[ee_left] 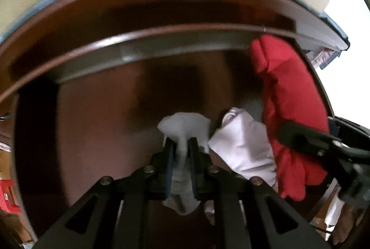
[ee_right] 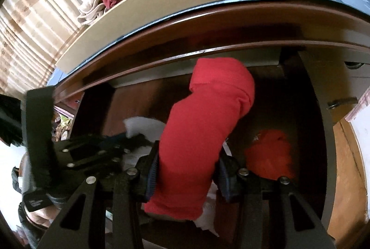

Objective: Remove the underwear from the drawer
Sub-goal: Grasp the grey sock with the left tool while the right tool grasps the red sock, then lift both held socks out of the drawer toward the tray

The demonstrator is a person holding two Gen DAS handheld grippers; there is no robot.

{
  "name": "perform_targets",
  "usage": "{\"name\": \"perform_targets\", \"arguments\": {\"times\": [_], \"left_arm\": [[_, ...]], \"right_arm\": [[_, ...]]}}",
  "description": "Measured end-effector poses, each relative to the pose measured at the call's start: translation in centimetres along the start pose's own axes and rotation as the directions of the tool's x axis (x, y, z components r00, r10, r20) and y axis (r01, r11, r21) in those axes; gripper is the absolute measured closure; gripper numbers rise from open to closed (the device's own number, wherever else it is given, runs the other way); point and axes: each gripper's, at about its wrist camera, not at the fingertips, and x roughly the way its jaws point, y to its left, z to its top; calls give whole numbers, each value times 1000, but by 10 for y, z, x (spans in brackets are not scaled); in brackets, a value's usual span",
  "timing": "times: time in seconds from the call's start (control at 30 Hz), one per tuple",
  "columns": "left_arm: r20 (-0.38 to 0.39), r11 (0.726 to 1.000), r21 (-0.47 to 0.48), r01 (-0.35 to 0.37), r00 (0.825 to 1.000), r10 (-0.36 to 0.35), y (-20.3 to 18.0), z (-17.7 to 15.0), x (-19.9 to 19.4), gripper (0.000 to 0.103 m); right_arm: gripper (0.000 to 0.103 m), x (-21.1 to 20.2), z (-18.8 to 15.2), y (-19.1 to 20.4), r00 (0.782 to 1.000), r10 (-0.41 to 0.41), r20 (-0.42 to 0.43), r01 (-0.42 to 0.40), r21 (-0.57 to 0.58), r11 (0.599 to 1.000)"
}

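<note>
Inside the open dark brown wooden drawer [ee_left: 97, 110], the left tool [ee_left: 181, 144] is clamped on a bunched pale grey cloth garment [ee_left: 185, 124]. Right of it, the right tool [ee_right: 188, 165] is clamped around a rolled red fabric garment [ee_right: 208, 110].

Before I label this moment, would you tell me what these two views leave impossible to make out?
- Left wrist view: the grey garment in the left gripper is blurred; its lower end is hidden behind the fingers.
- Right wrist view: the red garment in the right gripper covers the white cloth and drawer floor.
</note>
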Motion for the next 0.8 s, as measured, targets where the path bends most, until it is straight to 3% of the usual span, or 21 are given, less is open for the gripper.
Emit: {"name": "perform_targets", "arguments": {"times": [0.07,0.13,0.17,0.23,0.33,0.4,0.47,0.8], "left_arm": [[-31,1000,12,-16,999,16,-1,2,5,87],[-64,999,37,-24,998,27,-8,5,9,71],[-89,998,52,-20,996,24,-13,4,11,56],[-102,997,72,-15,994,23,-19,3,13,52],[-118,996,80,-48,991,57,-20,3,18,60],[-133,995,78,-61,989,71,-18,3,22,80],[-133,995,81,-51,989,62,-18,3,22,89],[26,999,49,1,1000,-3,-6,-9,-12,94]], "right_arm": [[57,-2,-1,0,1000,5,7,-5,1,1000],[57,-12,-2,-5,1000,10,10,-10,4,1000],[57,-14,-2,-8,1000,13,10,-13,10,1000],[57,-11,-2,-9,1000,15,8,-15,23,1000],[57,-12,-4,-17,1000,14,13,-15,46,999],[57,-15,-5,-21,1000,16,17,-17,55,998],[57,-12,-5,-20,1000,20,23,-21,59,998],[57,-12,-6,-15,997,27,76,-33,74,997]]}}
